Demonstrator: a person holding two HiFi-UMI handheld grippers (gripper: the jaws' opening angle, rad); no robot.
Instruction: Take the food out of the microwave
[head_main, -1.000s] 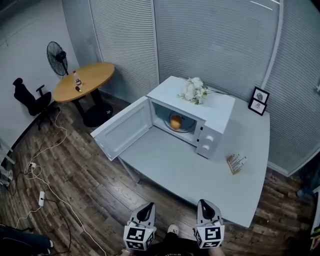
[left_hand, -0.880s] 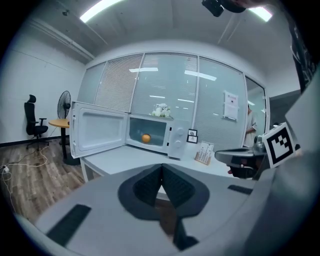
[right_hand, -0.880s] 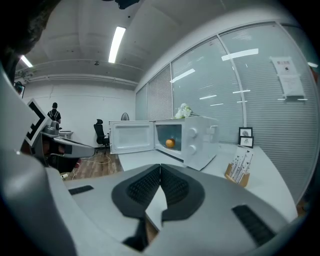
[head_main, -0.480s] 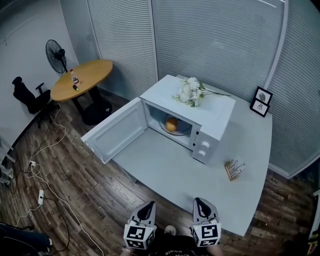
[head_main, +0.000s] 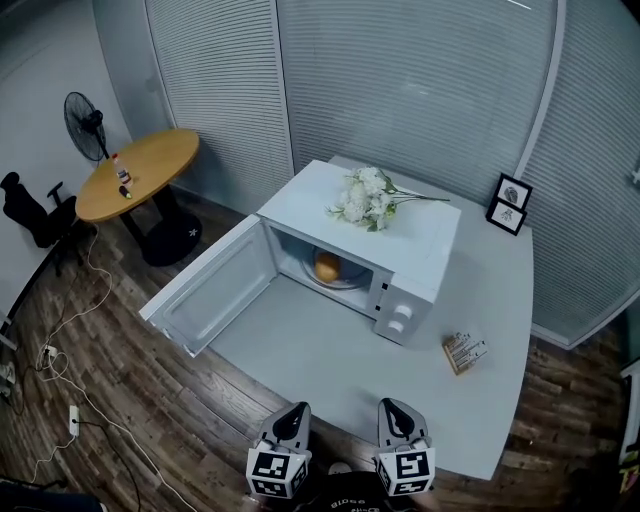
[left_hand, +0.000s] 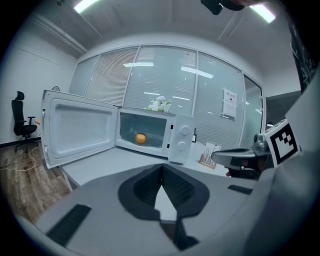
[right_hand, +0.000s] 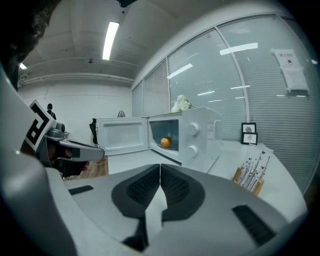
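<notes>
A white microwave (head_main: 400, 255) stands on the pale table (head_main: 330, 350), its door (head_main: 205, 290) swung wide to the left. Inside sits an orange round food (head_main: 327, 266) on a plate; the same food (left_hand: 140, 138) (right_hand: 165, 142) shows in both gripper views. My left gripper (head_main: 293, 418) and right gripper (head_main: 393, 415) hang side by side at the table's near edge, well short of the microwave. Both are shut with nothing between the jaws. The left gripper (left_hand: 161, 170) and right gripper (right_hand: 160, 170) point toward the open cavity.
White flowers (head_main: 365, 198) lie on the microwave's top. A small card holder (head_main: 465, 351) stands on the table at the right, and two framed pictures (head_main: 508, 203) at the far corner. A round wooden table (head_main: 140, 172), a fan (head_main: 85, 113) and floor cables (head_main: 60, 350) are left.
Both grippers have come forward to the table's near edge, and the microwave now sits closer and lower-left in the head view. Their jaws have stayed shut.
</notes>
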